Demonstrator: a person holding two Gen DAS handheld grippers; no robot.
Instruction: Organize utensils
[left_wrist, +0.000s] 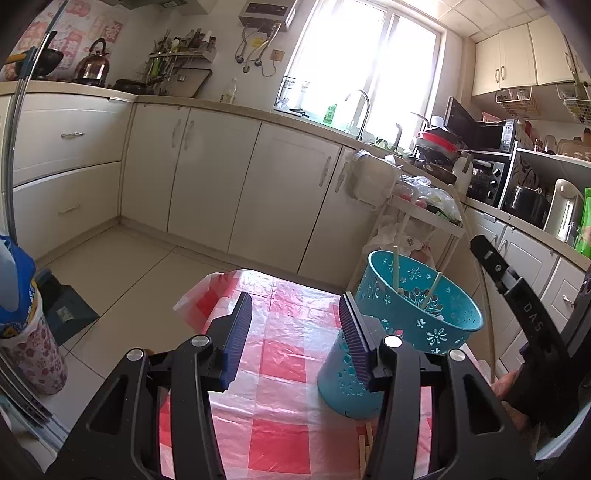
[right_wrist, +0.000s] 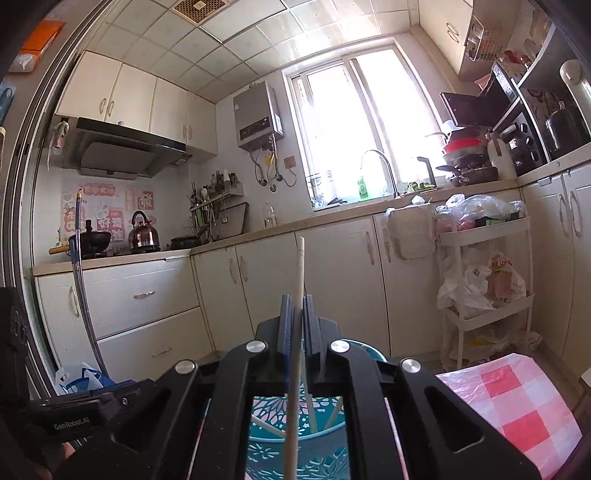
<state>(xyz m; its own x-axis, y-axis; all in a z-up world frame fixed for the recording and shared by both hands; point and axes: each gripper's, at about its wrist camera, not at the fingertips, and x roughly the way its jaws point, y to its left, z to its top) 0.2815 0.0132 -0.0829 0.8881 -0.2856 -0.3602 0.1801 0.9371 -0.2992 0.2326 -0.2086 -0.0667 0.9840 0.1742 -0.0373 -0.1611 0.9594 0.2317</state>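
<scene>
A teal perforated utensil holder (left_wrist: 417, 310) stands tilted on the red-checked tablecloth (left_wrist: 284, 354), with two pale chopsticks (left_wrist: 396, 269) in it. My left gripper (left_wrist: 295, 328) is open with only cloth between its pads. Its right finger (left_wrist: 356, 332) sits against the holder's left side. My right gripper (right_wrist: 295, 314) is shut on a pale chopstick (right_wrist: 300, 266), held almost upright over the holder's mouth (right_wrist: 295, 439). In the left wrist view the right gripper (left_wrist: 480, 247) reaches in from the right, above the holder. A few loose chopsticks (left_wrist: 365, 452) lie on the cloth near the holder's base.
The table's far edge (left_wrist: 266, 275) drops to a tiled floor. A white trolley (left_wrist: 428, 218) with plastic bags stands behind the holder. Cream cabinets (left_wrist: 207, 177) and a counter with a sink tap (left_wrist: 360, 107) line the far wall. A floral container (left_wrist: 33, 350) stands at the left.
</scene>
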